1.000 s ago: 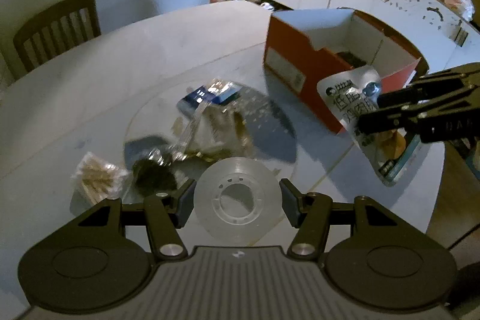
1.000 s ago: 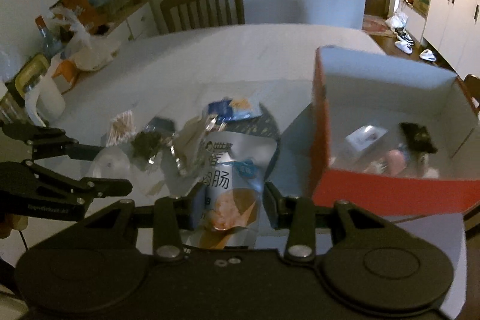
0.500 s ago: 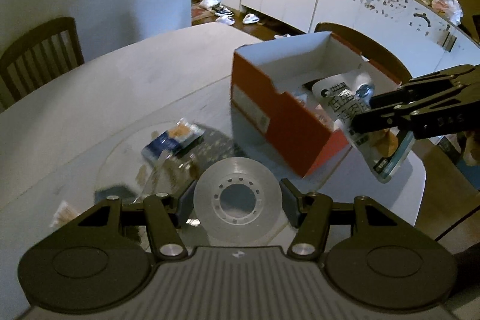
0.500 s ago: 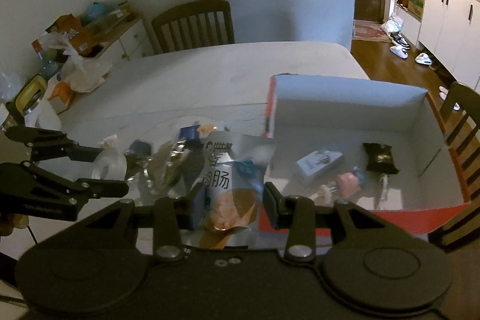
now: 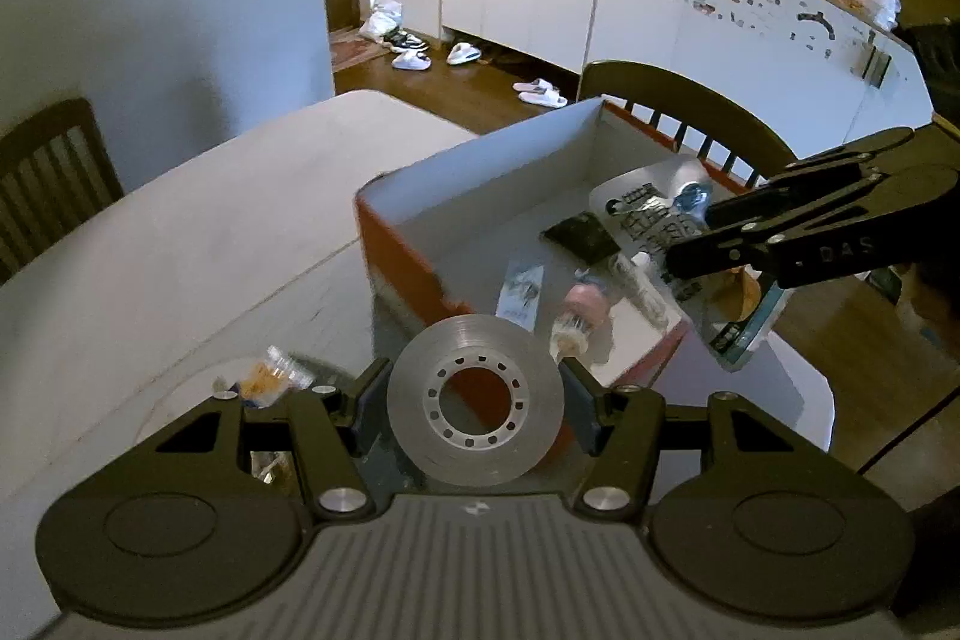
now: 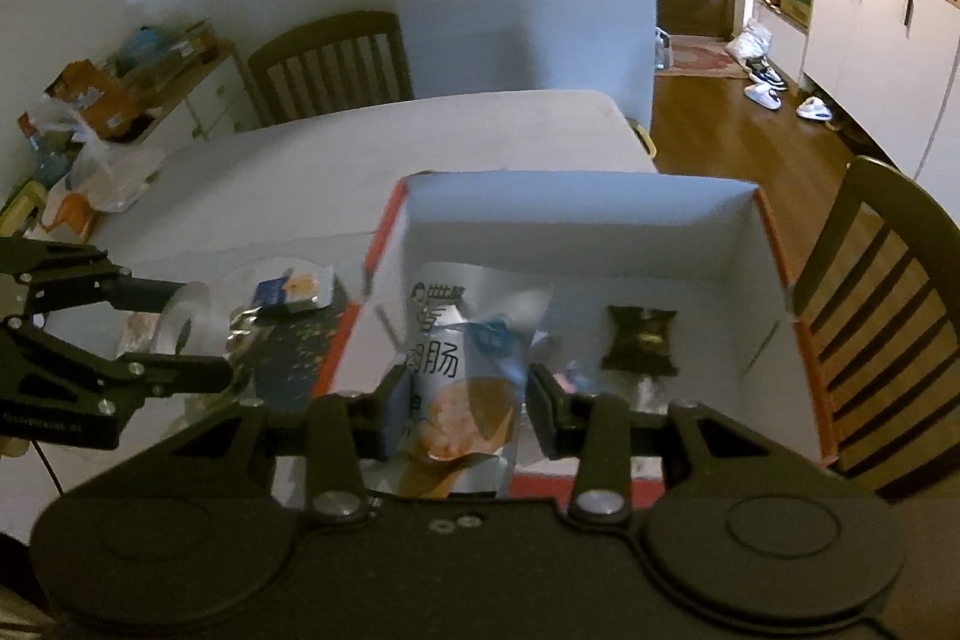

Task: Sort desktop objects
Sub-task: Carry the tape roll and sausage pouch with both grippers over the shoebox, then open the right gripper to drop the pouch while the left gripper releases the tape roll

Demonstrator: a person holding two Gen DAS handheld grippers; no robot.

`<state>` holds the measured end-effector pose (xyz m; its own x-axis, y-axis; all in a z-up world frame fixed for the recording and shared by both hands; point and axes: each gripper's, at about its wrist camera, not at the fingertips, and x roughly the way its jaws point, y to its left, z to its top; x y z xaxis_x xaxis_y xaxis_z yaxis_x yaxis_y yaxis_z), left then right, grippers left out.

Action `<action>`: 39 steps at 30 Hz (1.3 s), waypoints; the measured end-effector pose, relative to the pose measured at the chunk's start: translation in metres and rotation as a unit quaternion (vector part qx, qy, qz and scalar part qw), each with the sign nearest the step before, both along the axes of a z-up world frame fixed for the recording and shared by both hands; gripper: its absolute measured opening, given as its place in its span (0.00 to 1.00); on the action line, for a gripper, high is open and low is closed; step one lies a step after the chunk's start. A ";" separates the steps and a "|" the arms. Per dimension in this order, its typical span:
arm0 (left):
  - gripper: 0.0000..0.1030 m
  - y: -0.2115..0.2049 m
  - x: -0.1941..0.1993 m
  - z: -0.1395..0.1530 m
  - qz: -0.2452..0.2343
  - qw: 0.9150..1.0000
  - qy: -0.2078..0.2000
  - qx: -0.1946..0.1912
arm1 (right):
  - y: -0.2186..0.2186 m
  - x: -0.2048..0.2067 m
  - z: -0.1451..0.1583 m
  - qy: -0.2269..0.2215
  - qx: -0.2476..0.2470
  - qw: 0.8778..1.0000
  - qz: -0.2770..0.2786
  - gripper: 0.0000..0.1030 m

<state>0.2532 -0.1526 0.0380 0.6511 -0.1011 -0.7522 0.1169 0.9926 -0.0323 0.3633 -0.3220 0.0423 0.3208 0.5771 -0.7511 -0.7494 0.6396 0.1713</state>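
Observation:
My left gripper [image 5: 474, 400] is shut on a clear roll of tape [image 5: 475, 407], held just short of the near corner of the red cardboard box [image 5: 408, 256]. My right gripper [image 6: 459, 409] is shut on a silver snack pouch [image 6: 465, 340] with printed characters, hanging over the box's [image 6: 576, 208] near wall. From the left wrist view the pouch [image 5: 660, 220] and the right gripper [image 5: 678, 253] hover above the box interior. Inside lie a black packet [image 6: 639, 337], a small white card [image 5: 521, 289] and a pink item [image 5: 585, 301].
A blue and orange snack packet [image 6: 294, 289] and crinkled wrappers [image 6: 240, 331] remain on the round glass table inset [image 6: 288, 358] left of the box. Wooden chairs [image 6: 876, 316] stand at the table's edges. A cluttered sideboard [image 6: 120, 100] sits at far left.
Both grippers have swung toward the box with their loads. The pouch moved from beside the box's front wall to over its interior; the tape moved from above the wrappers to the box's corner.

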 end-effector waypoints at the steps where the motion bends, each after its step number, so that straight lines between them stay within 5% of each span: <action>1: 0.57 -0.005 0.006 0.001 -0.002 1.000 0.000 0.001 | -0.002 0.005 0.000 0.001 0.000 1.000 -0.001 0.39; 17: 0.57 -0.058 0.073 -0.018 -0.033 0.999 0.021 0.024 | -0.012 0.060 -0.008 0.003 -0.008 1.000 -0.001 0.39; 39: 0.57 -0.074 0.126 -0.061 -0.026 0.995 0.090 0.034 | 0.009 0.105 -0.056 0.016 -0.063 0.998 0.012 0.39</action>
